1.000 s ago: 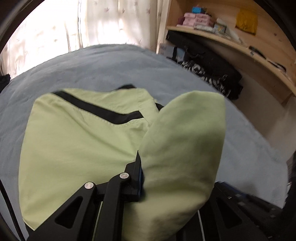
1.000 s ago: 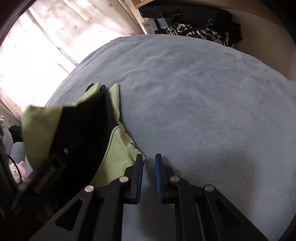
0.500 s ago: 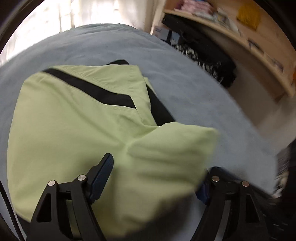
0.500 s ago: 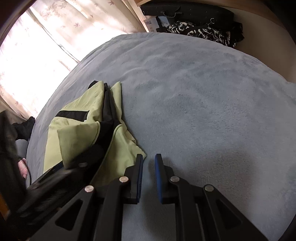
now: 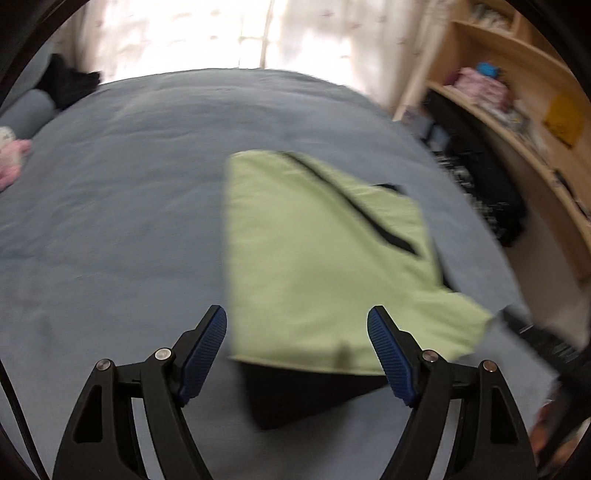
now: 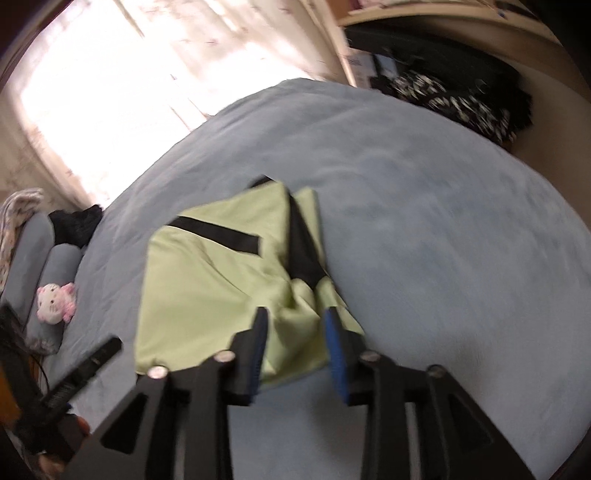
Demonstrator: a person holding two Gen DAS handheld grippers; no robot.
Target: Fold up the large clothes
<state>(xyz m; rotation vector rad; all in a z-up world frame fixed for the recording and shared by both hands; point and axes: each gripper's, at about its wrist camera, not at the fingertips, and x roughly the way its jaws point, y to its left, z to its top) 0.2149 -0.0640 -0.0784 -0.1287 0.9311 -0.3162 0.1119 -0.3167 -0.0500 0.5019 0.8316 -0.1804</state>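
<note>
A light green garment with black stripes (image 5: 317,258) lies folded into a compact shape on the blue-grey bed cover (image 5: 110,221). My left gripper (image 5: 297,350) is open and empty, its fingers wide apart just above the garment's near edge. In the right wrist view the garment (image 6: 214,288) lies at centre. My right gripper (image 6: 295,350) is open and empty, hovering over the garment's near right corner. The left gripper's body (image 6: 74,376) shows at the lower left of that view.
A wooden shelf unit (image 5: 517,110) with small items stands to the right, dark clothes (image 6: 461,99) heaped below it. A pink and white plush toy (image 6: 55,299) and grey pillows (image 6: 37,251) lie at the bed's left. Curtains (image 5: 221,33) hang behind.
My left gripper let go of the green fold, opened wide and drew back; the fold now lies flat. My right gripper opened and moved left over the garment's corner.
</note>
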